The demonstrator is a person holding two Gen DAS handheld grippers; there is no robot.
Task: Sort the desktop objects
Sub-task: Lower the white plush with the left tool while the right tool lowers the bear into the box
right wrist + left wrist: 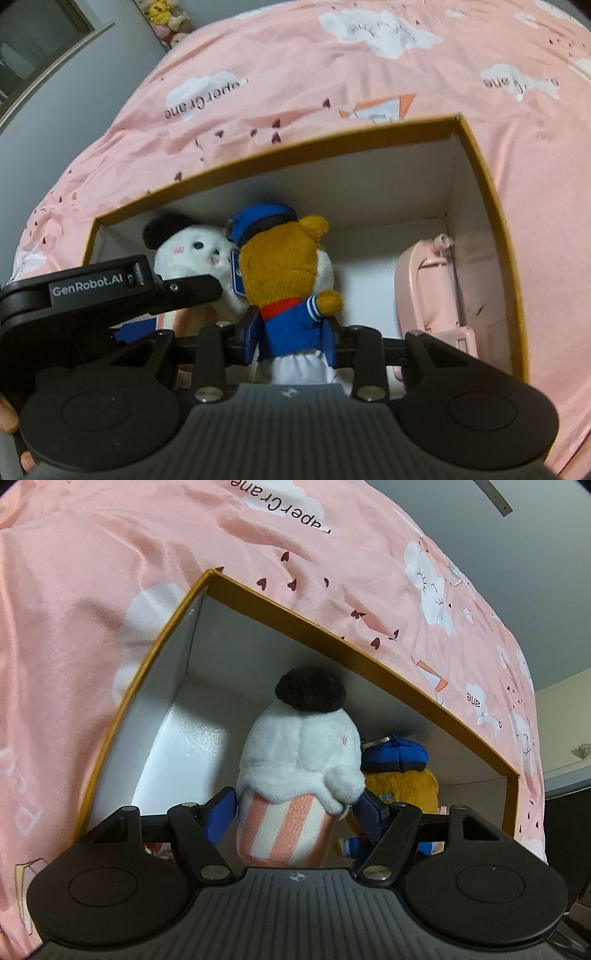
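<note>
A white plush (299, 746) with a black ear and a pink-striped body stands inside the yellow-rimmed cardboard box (147, 657). My left gripper (297, 812) straddles its body, blue pads (221, 812) close at each side without squeezing it, so it is open. In the right wrist view, a brown bear plush (280, 266) in a blue cap and jacket is upright in the same box (332, 142), and my right gripper (291, 338) is shut on its jacket. The white plush (192, 251) stands just left of the bear, partly behind the left gripper's black body (110, 291).
A pink plastic case (428, 288) leans against the box's right inner wall. The box sits on a pink cloud-print sheet (369, 74). Bare white box floor (192, 746) lies left of the white plush. Fingers of a hand (7, 417) show at the lower left edge.
</note>
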